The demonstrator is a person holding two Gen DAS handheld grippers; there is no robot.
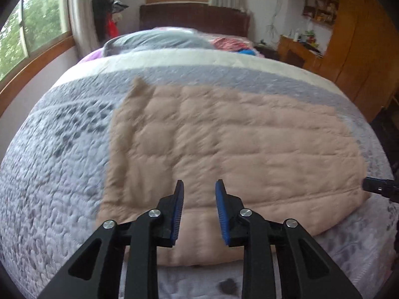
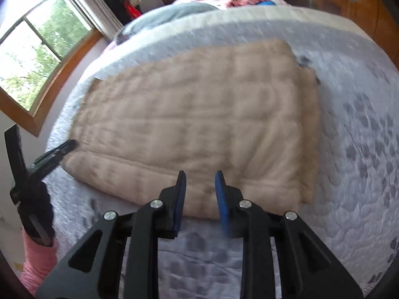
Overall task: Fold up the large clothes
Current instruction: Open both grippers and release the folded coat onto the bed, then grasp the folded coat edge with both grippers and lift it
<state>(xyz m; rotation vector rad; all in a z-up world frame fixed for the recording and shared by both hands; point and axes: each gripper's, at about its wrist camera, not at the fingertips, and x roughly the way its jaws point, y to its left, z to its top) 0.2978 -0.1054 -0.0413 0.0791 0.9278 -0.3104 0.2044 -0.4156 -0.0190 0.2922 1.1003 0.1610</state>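
A beige quilted garment [image 1: 224, 144] lies folded into a thick, roughly rectangular pad on the bed; it also shows in the right wrist view [image 2: 194, 124]. My left gripper [image 1: 199, 186] is open and empty, hovering over the garment's near edge. My right gripper [image 2: 200, 178] is open and empty, just above the garment's near edge toward its right end. The right gripper's tip shows at the right edge of the left wrist view [image 1: 379, 186]. The left gripper, held in a black-gloved hand, shows at the left of the right wrist view [image 2: 54, 154].
The bed is covered by a grey-lilac quilted bedspread [image 1: 62, 162] with a cream band. Grey pillows [image 1: 154, 39] and colourful clothes [image 1: 232, 43] lie near the dark headboard. Windows are on the left, and wooden cabinets [image 1: 349, 49] on the right.
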